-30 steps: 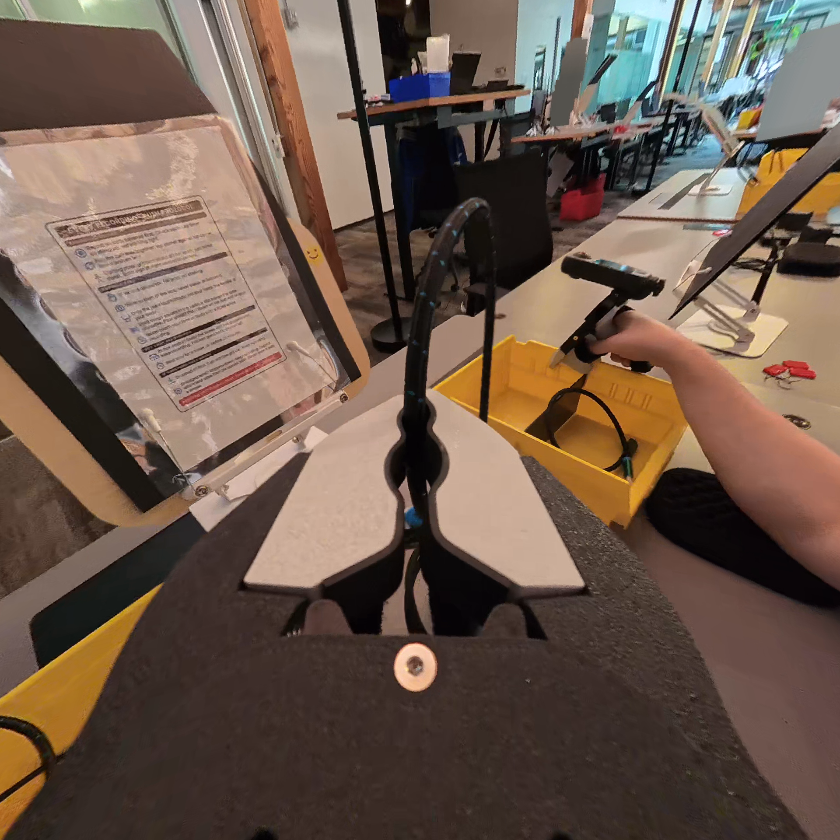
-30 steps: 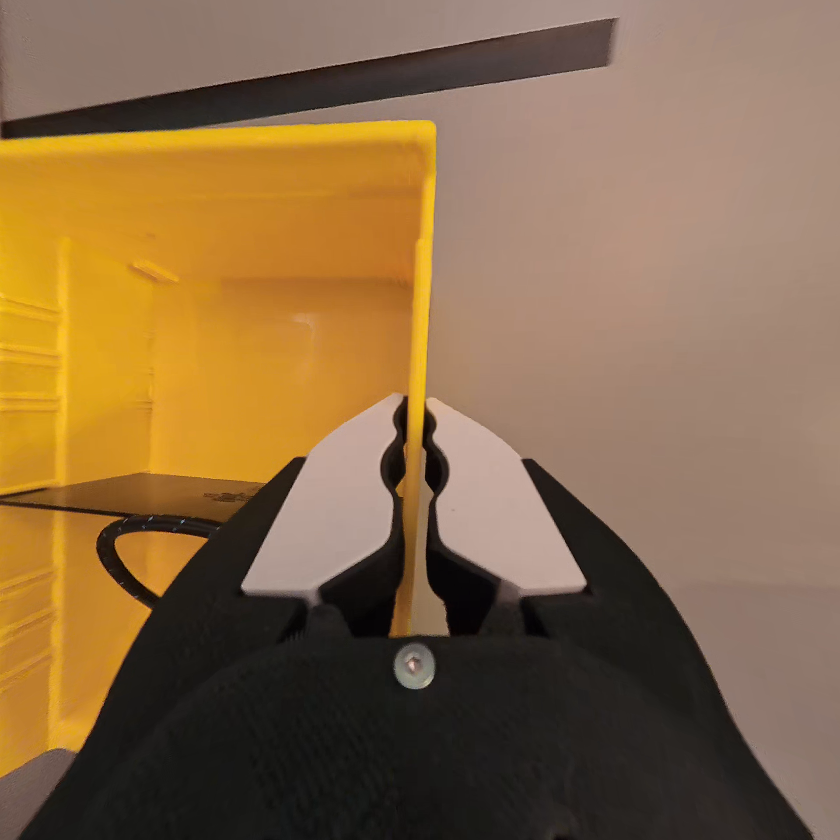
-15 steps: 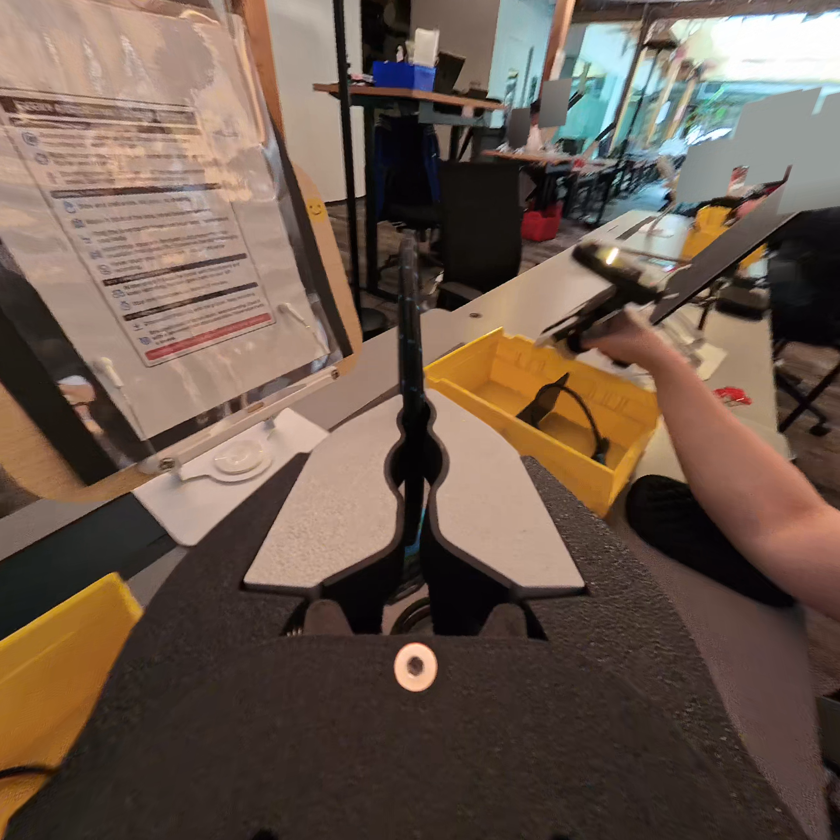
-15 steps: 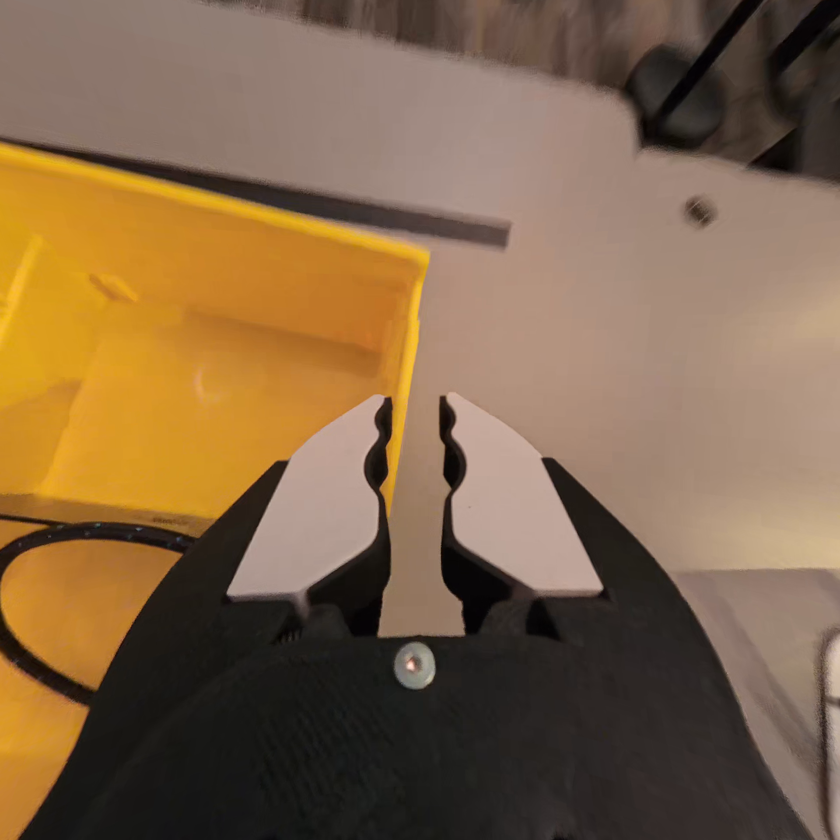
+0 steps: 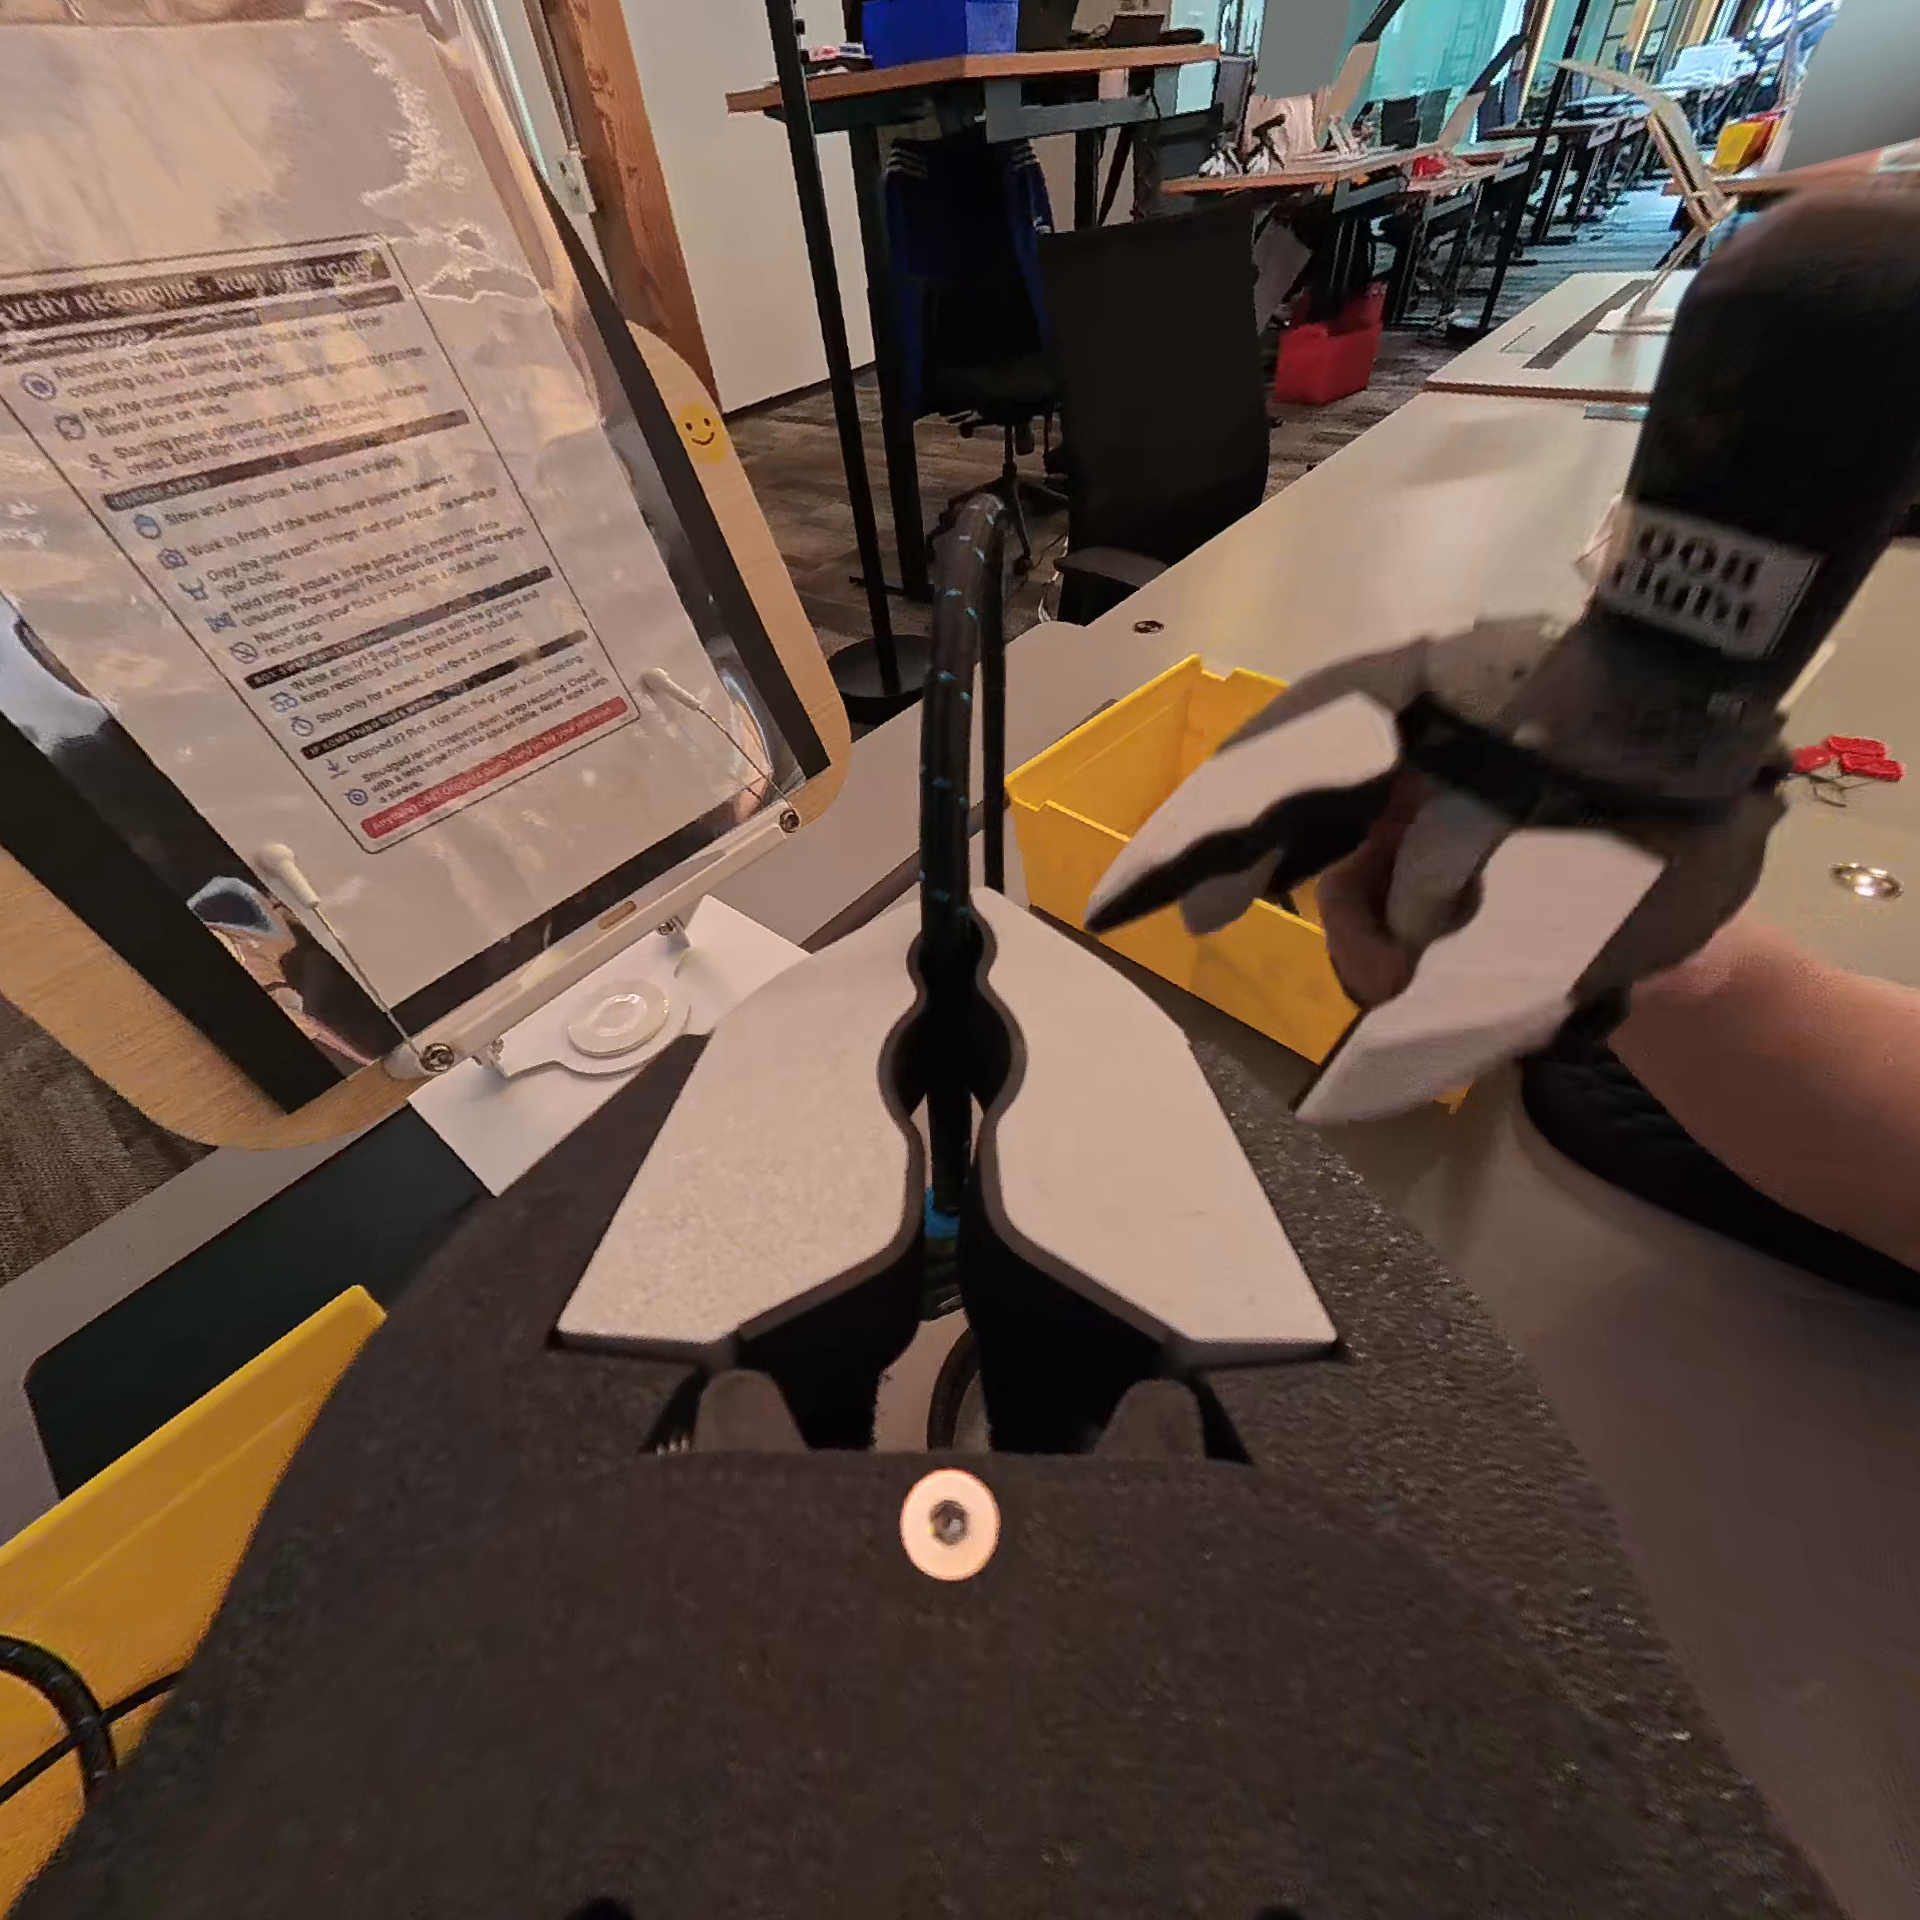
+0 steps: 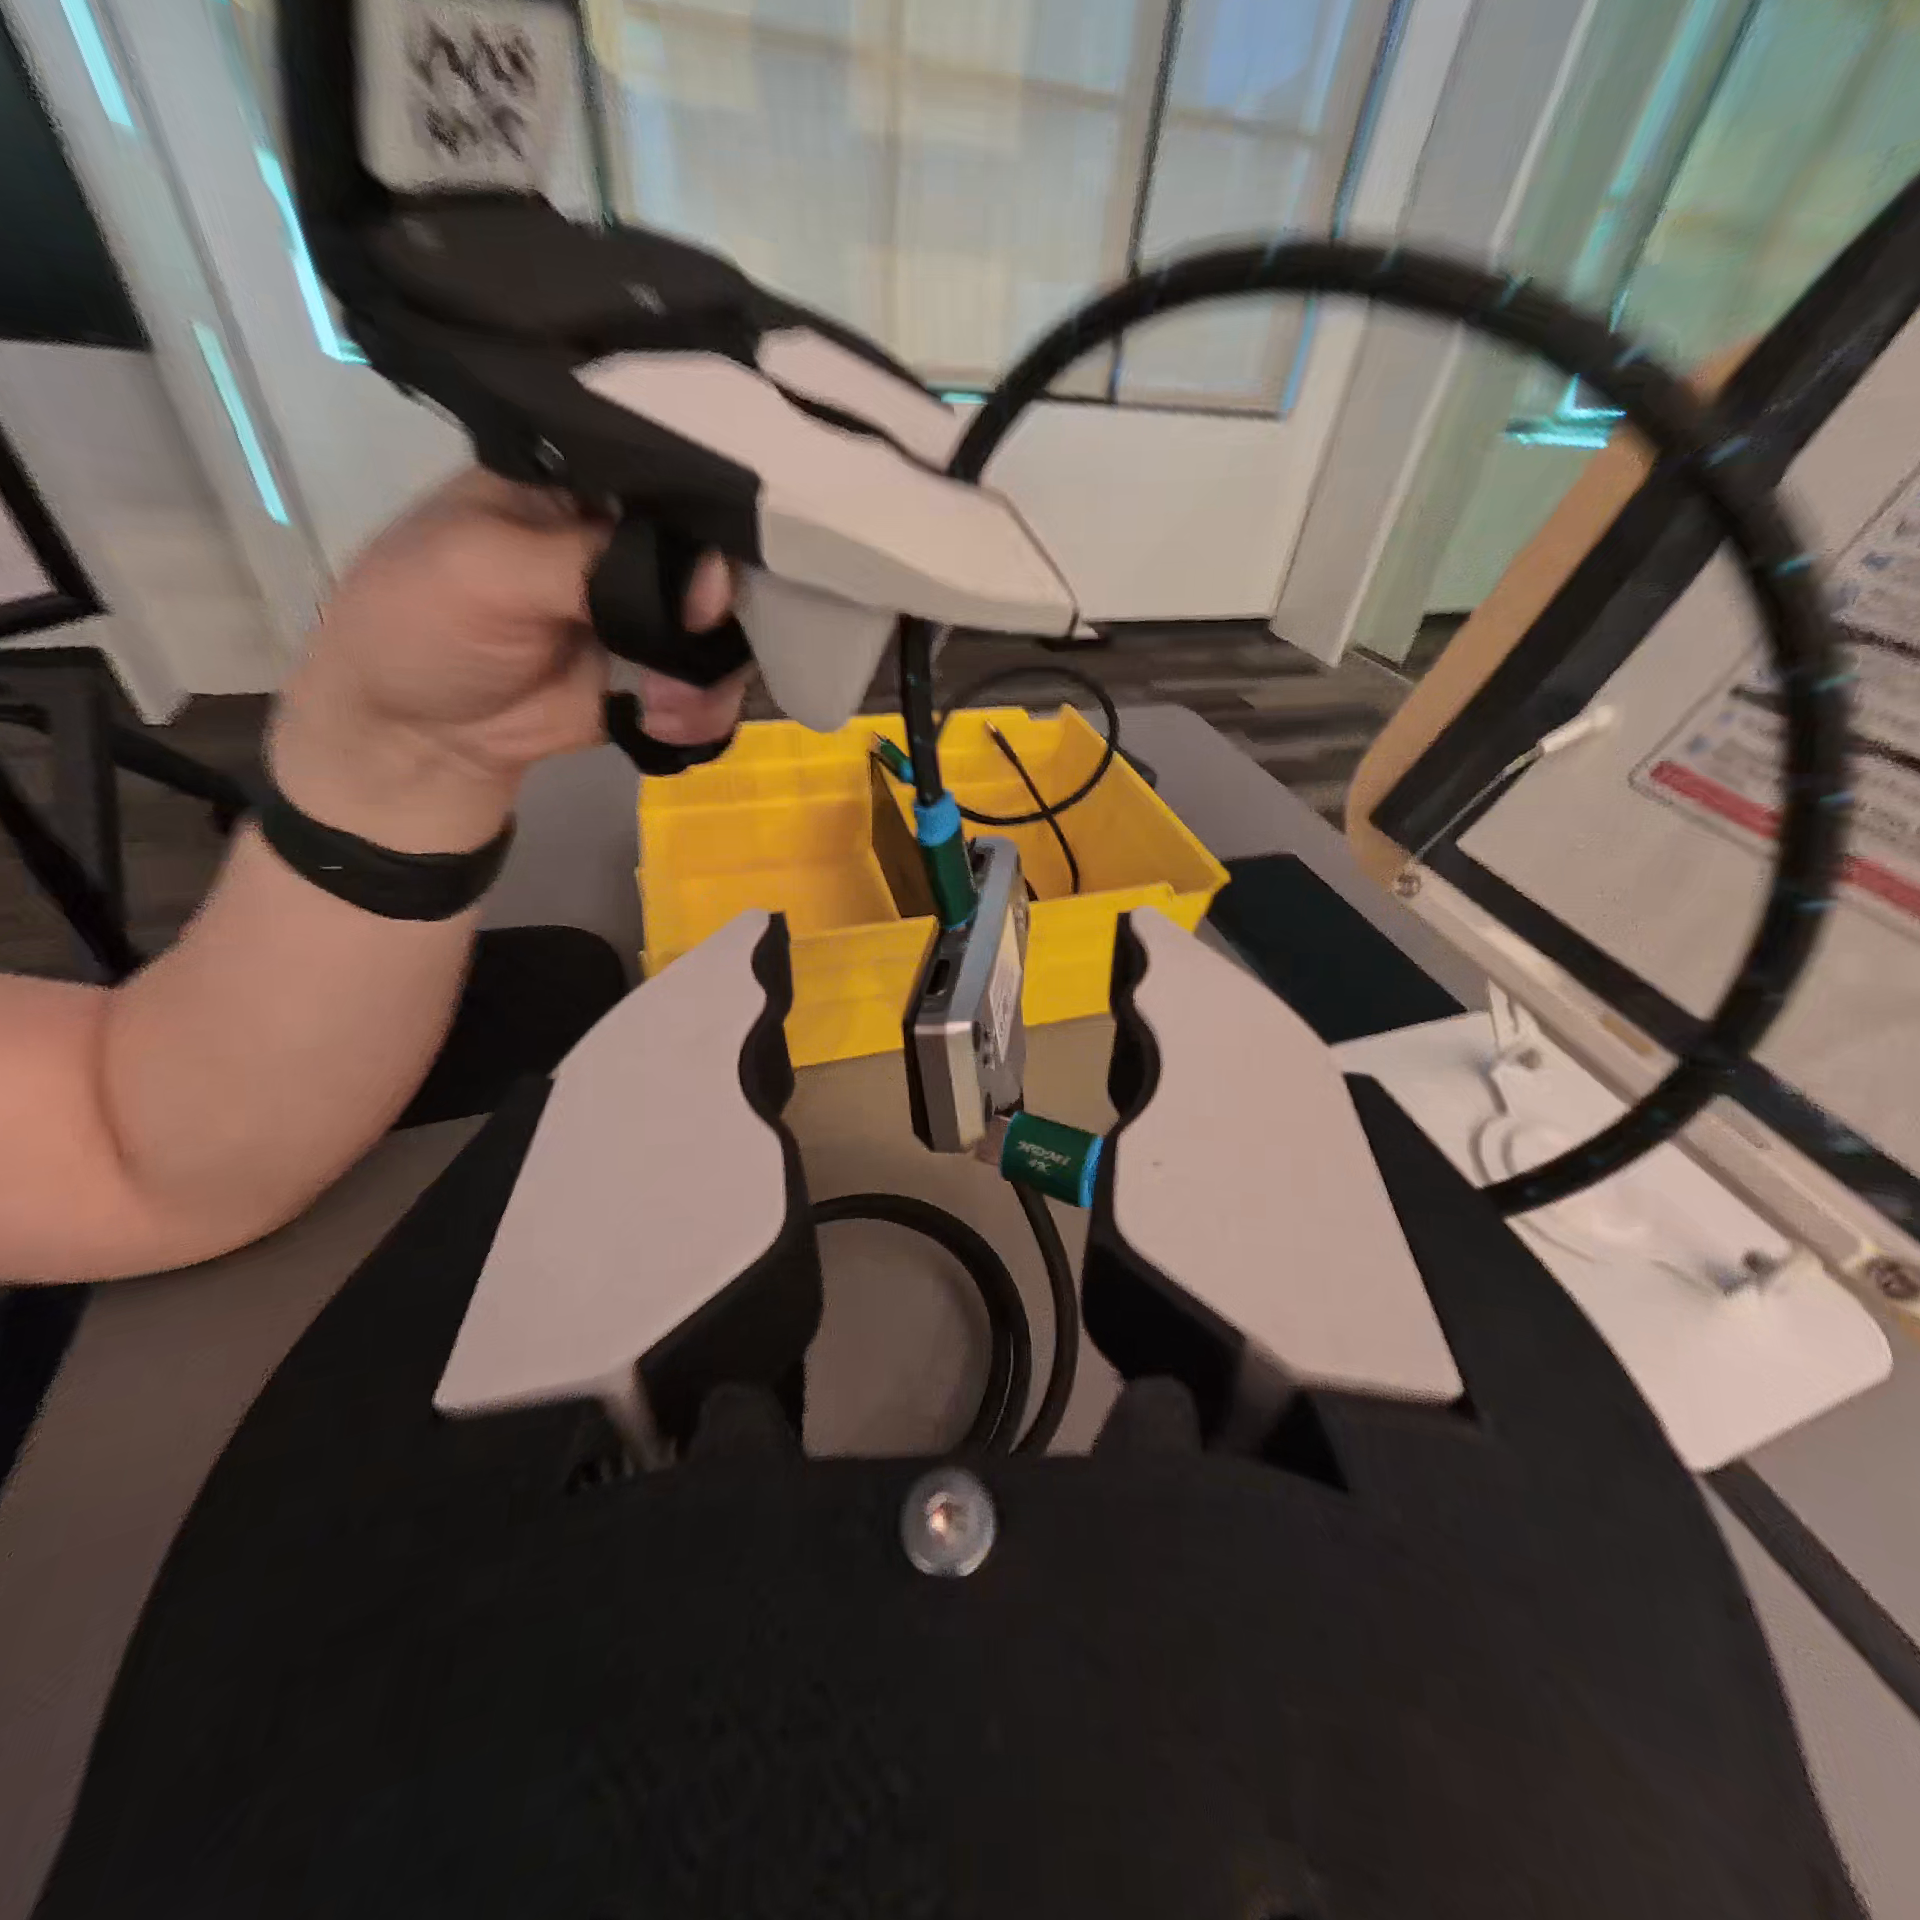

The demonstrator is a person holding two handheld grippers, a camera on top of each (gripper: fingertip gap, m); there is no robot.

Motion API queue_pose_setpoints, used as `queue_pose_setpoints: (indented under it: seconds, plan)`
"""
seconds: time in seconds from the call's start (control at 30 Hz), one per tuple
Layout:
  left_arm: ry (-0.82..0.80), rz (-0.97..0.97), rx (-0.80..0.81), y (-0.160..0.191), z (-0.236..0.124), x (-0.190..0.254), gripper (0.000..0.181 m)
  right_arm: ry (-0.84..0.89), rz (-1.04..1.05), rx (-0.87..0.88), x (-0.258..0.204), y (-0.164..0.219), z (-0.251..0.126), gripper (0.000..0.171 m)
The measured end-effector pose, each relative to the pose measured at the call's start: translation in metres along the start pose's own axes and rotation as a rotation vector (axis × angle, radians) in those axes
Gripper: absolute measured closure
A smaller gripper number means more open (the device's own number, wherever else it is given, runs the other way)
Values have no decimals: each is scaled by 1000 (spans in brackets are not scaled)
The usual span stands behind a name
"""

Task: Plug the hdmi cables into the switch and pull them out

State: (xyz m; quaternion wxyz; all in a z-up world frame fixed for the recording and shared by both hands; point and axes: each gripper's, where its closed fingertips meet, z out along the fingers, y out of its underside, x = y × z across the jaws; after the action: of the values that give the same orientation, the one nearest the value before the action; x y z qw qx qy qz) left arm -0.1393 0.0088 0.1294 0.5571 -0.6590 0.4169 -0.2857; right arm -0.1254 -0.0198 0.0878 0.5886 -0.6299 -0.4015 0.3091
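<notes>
Left claw (image 5: 951, 935) clamps black HDMI cable (image 5: 951, 727), frame centre; switch (image 6: 971, 1013) dangles from it between spread fingers of empty right claw (image 6: 945, 961).

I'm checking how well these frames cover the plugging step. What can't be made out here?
- Left wrist view: the switch is not in view; the left claw hides the HDMI cable plug.
- Right wrist view: the switch ports are too small, and the other claw is motion-blurred.
</notes>
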Motion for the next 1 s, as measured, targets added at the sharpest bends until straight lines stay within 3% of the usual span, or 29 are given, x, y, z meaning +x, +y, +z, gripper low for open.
queue_pose_setpoints:
  seconds: [0.17, 0.2, 0.23, 0.3, 0.4, 0.47, 0.6, 0.73, 0.83, 1.0]
  plan:
    - [58, -6, 26, -8, 7, 24, 181, 94, -12, -187, 3, 53, 38, 104]
    - [96, -13, 41, -11, 9, 34, 181, 106, -18, -231, 5, 63, 40, 110]
    - [115, -18, 52, -13, 11, 41, 181, 51, -52, -250, -2, 67, 41, 147]
    - [66, 5, 87, -18, 11, 38, 179, 80, -110, -225, 5, 63, 37, 149]
    - [-54, -18, 179, -28, -2, 14, 143, 90, -44, -93, 19, 41, 23, 149]
    - [-55, -94, 264, -35, -15, 2, 134, 62, 64, 29, 31, 25, 9, 149]
    - [120, -248, 376, -38, -21, -5, 138, -24, 220, 271, 50, -3, -21, 150]
    - [400, -369, 295, -18, 2, 12, 121, -121, 220, 416, 41, -23, -37, 149]
    - [611, -311, 277, -11, 9, 41, 117, -208, 66, 412, 12, -29, -37, 150]
    - [707, -60, 268, -2, 5, 72, 122, -296, -102, 321, -17, -24, -34, 149]
